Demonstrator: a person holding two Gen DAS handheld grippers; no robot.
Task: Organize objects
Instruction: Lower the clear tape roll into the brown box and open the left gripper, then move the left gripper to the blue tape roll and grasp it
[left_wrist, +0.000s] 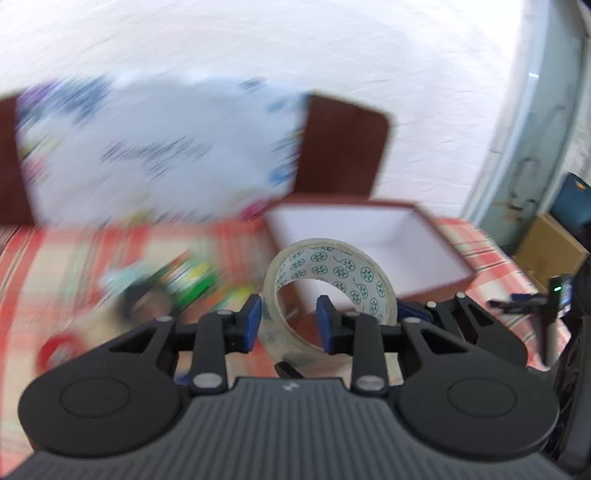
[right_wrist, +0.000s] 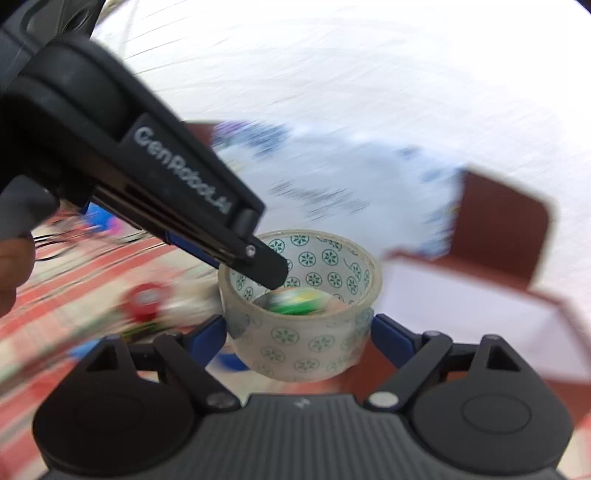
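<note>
A red-checked cloth (left_wrist: 476, 240) covers the table, an open brown box (left_wrist: 369, 236) at the far right. The left gripper (left_wrist: 288, 321), marked "GenRobot.AI", pinches the tape roll's (left_wrist: 332, 273) wall. The right gripper's (right_wrist: 298, 332) jaws stand apart around the roll.

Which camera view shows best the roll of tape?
The right wrist view: the whole tape roll shows, sharp, its printed core and outer wall. In the left wrist view the tape roll stands edge-on, its lower part hidden behind the left gripper.

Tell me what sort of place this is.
Probably a home room: a table under a red plaid cloth, a white wall, an open red-brown box, and cardboard boxes stored beside it.
</note>
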